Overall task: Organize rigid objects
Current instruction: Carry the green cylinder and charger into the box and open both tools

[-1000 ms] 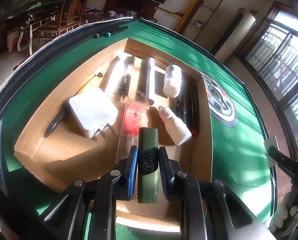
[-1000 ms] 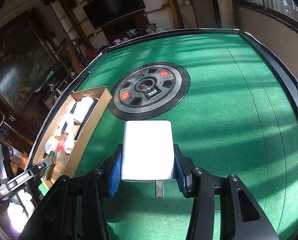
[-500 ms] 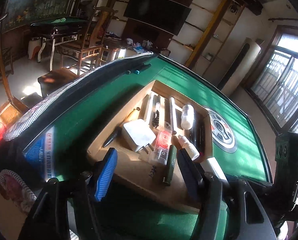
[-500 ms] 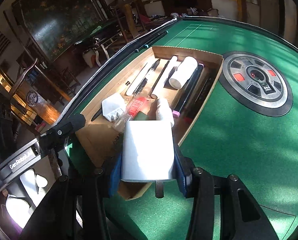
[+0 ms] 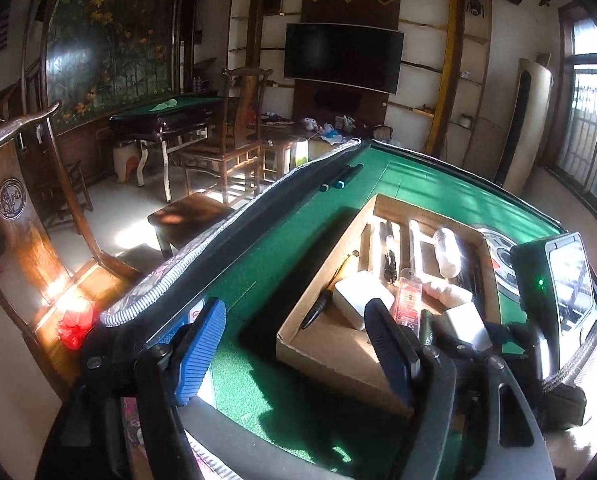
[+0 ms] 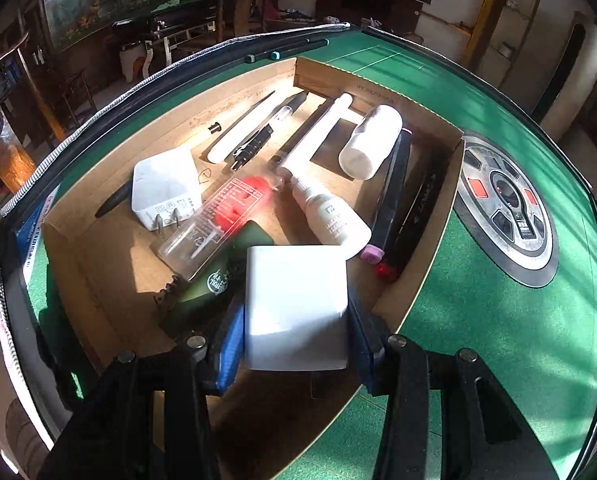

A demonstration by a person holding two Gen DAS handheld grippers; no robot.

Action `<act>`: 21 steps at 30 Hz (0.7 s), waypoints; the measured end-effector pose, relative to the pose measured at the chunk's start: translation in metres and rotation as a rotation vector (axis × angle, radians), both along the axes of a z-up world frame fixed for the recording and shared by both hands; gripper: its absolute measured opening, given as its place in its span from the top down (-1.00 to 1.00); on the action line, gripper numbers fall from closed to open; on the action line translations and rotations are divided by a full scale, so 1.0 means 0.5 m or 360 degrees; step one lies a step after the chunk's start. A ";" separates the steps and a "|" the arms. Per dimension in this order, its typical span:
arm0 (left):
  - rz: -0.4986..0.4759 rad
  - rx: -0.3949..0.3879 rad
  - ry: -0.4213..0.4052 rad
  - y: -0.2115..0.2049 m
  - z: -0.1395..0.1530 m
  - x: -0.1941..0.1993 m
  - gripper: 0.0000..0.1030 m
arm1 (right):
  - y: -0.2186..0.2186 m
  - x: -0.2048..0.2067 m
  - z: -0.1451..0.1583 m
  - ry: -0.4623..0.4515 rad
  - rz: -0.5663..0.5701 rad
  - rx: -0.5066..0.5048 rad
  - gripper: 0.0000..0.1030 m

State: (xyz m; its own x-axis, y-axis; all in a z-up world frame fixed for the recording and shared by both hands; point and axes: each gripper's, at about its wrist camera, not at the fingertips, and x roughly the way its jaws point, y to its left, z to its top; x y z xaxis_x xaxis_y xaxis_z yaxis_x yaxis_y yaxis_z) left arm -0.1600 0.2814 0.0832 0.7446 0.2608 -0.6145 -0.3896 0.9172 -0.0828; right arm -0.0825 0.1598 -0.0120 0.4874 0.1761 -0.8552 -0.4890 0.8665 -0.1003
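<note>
The white charger block [image 6: 296, 308] is hanging over the near end of the cardboard box [image 6: 430, 280], clenched between the fingers of the right gripper [image 6: 294, 344]. Beneath it are lying a green lighter [image 6: 226, 276] (partly covered), a clear tube [image 6: 218, 220] and a second white charger [image 6: 164, 188]. The left gripper [image 5: 298, 344] is opening with nothing between its fingers, above the green counter [image 5: 298, 240] near its edge.

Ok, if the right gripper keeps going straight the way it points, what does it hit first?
Probably the dark green lighter lying in the cardboard box: the white charger block held in the right gripper hangs right over it, with the clear tube just beyond. Depth is hard to judge.
</note>
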 end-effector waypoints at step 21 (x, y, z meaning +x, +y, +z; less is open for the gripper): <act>-0.0074 0.0142 0.0062 -0.094 0.014 -0.005 -0.64 | -0.161 -0.095 0.087 -0.0051 0.0036 0.0633 -0.16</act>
